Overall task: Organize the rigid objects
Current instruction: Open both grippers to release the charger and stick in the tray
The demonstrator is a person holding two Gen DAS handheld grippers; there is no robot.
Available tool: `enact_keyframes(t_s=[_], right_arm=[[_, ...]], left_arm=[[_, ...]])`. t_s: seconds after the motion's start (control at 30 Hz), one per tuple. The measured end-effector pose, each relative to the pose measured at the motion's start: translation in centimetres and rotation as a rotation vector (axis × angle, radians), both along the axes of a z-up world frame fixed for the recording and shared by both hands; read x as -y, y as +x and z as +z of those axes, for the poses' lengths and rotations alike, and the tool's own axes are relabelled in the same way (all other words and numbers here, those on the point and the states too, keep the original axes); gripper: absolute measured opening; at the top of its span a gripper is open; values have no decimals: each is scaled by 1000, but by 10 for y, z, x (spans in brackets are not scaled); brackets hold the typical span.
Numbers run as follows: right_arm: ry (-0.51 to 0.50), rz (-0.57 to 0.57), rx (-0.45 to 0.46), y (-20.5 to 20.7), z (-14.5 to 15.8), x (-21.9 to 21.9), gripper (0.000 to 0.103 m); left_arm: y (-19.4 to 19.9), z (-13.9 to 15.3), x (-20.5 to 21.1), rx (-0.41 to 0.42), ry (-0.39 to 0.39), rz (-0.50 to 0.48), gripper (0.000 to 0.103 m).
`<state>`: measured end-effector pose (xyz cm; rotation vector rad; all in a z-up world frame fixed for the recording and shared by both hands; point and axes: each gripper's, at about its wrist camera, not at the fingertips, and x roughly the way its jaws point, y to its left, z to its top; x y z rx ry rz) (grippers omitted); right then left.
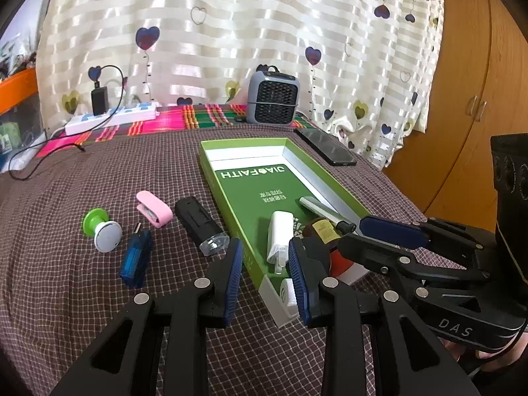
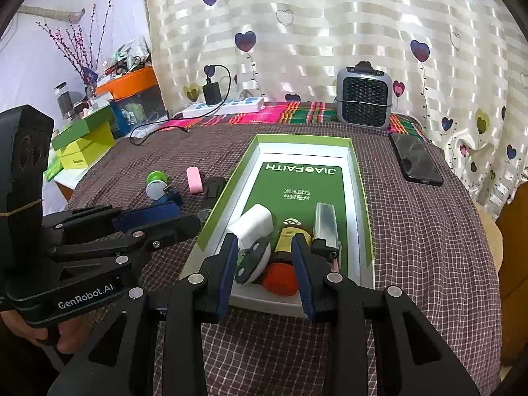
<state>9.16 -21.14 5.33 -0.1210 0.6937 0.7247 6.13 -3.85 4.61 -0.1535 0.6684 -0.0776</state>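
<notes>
An open green box (image 1: 231,178) (image 2: 359,178) lies on the checked cloth. In it are a white adapter (image 1: 280,234) (image 2: 254,222), a brown bottle (image 1: 321,231) (image 2: 290,237) with a red cap, a silver stick (image 2: 325,221) and a round white-and-dark item (image 2: 252,262). Left of the box lie a black torch (image 1: 201,224), a pink clip (image 1: 154,209), a green-and-white knob (image 1: 100,227) and a blue USB gadget (image 1: 137,259). My left gripper (image 1: 265,280) (image 2: 188,216) hangs open and empty over the box's near left corner. My right gripper (image 2: 265,274) (image 1: 351,232) is open above the box's near end, holding nothing.
A black phone (image 1: 325,147) (image 2: 415,161) lies right of the box. A small grey heater (image 1: 272,99) and a power strip (image 1: 112,117) stand at the back by the curtain. Green and yellow boxes (image 2: 82,142) sit off the left edge, and a wooden cupboard (image 1: 462,99) stands to the right.
</notes>
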Motion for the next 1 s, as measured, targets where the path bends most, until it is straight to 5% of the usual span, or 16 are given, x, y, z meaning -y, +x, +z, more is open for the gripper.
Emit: enact_keyframes(t_s=[1.0], right_arm=[[-5, 45, 19, -12, 2, -18, 35]], left_arm=[[-12, -8, -27, -19, -26, 59, 28]])
